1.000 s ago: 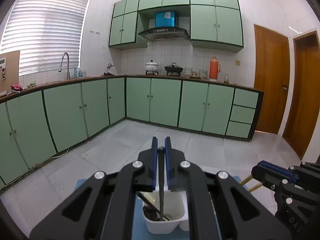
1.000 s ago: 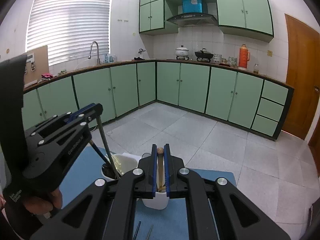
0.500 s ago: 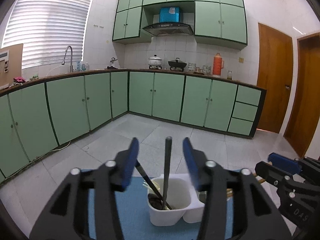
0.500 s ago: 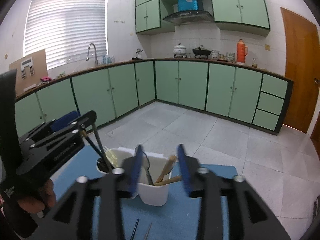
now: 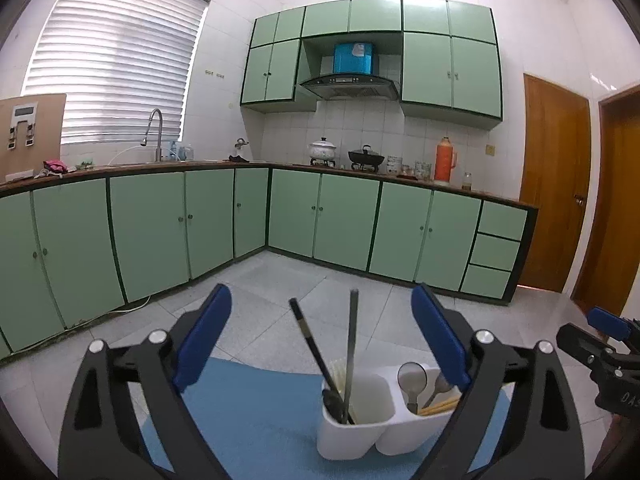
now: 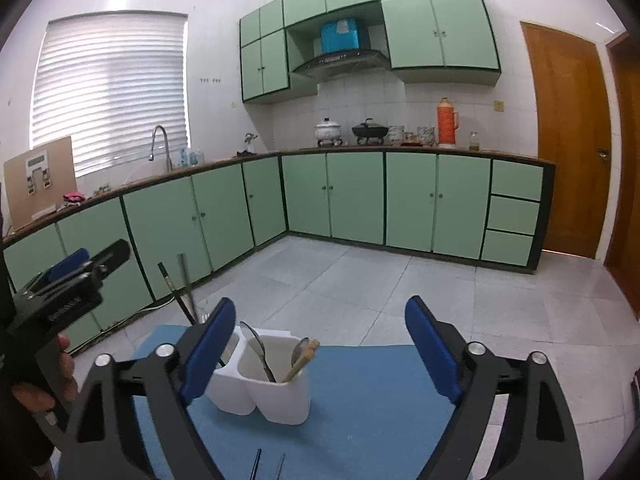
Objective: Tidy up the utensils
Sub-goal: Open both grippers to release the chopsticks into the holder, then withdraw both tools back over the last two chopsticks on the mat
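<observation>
Green kitchen cabinets (image 5: 152, 232) run along the walls behind, and in front of them a blue mat (image 6: 360, 400) covers the work surface. On this mat stands the white utensil holder (image 6: 260, 392), which has two compartments side by side.

From the left wrist view, two long dark utensils (image 5: 348, 344) stand in the holder's left compartment; they lean apart at their upper ends. In the right compartment there are metal spoons (image 5: 412, 380) and pale wooden chopsticks (image 5: 438, 406). From the right wrist view, two thin utensils (image 6: 268, 464) lie flat on the mat in front of the holder, at the bottom edge; what kind they are I cannot tell.

The left gripper (image 5: 320, 340) is just before the holder, its jaws wide and opening, with the dark handles seen between them but not touched. The right gripper (image 6: 320, 344) is also before the holder, its jaws spread and opening, holding nothing.
</observation>
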Demonstrator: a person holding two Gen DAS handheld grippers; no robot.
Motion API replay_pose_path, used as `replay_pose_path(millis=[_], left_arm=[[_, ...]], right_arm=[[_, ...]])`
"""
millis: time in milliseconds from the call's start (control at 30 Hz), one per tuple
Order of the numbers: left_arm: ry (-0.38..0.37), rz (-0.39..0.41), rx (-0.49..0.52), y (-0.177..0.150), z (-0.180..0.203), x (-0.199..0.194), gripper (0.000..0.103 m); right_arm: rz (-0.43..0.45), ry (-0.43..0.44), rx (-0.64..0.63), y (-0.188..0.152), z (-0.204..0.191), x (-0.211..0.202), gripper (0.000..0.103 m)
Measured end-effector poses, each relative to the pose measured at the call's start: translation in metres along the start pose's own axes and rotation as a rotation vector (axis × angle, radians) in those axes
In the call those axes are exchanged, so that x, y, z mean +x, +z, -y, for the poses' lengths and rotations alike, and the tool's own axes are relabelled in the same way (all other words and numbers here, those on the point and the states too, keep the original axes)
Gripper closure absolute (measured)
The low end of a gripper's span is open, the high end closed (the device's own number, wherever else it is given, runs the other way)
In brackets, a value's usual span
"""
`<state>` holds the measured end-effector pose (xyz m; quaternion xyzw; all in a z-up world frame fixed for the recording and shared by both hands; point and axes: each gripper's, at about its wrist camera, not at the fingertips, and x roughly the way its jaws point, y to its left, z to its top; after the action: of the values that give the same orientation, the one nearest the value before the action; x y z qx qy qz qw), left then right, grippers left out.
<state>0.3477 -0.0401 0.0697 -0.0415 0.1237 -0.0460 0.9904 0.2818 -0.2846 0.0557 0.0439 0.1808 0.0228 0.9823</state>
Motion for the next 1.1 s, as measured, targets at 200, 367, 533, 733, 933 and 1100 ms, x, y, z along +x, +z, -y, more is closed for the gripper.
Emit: replay_pose_path(millis=[200, 367, 533, 733, 933, 1100], left_arm=[[0.008, -0.015, -0.003, -0.023, -0.003, -0.04, 0.009], [0.017, -0.074, 0.006, -0.068, -0.002, -0.072, 0.009], [0.026, -0.182, 0.034, -0.13, -0.003, -0.102, 0.009], [0.008, -0.315, 0.045, -0.192, -0.002, -0.121, 0.009], [-0.013, -0.408, 0.076, -0.224, 0.003, -0.129, 0.025], [-0.02, -0.445, 0.084, -0.247, 0.007, -0.141, 0.034]], right_arm=[[0.035, -0.025, 0.005, -0.025, -0.002, -0.041, 0.008], [0.019, -0.042, 0.029, -0.068, -0.008, -0.075, 0.008], [-0.025, -0.08, 0.023, -0.125, -0.018, -0.101, 0.008], [-0.158, -0.1, -0.019, -0.187, -0.036, -0.106, 0.021], [-0.281, -0.077, 0.0, -0.216, -0.042, -0.103, 0.043], [-0.339, -0.061, 0.017, -0.23, -0.042, -0.107, 0.064]])
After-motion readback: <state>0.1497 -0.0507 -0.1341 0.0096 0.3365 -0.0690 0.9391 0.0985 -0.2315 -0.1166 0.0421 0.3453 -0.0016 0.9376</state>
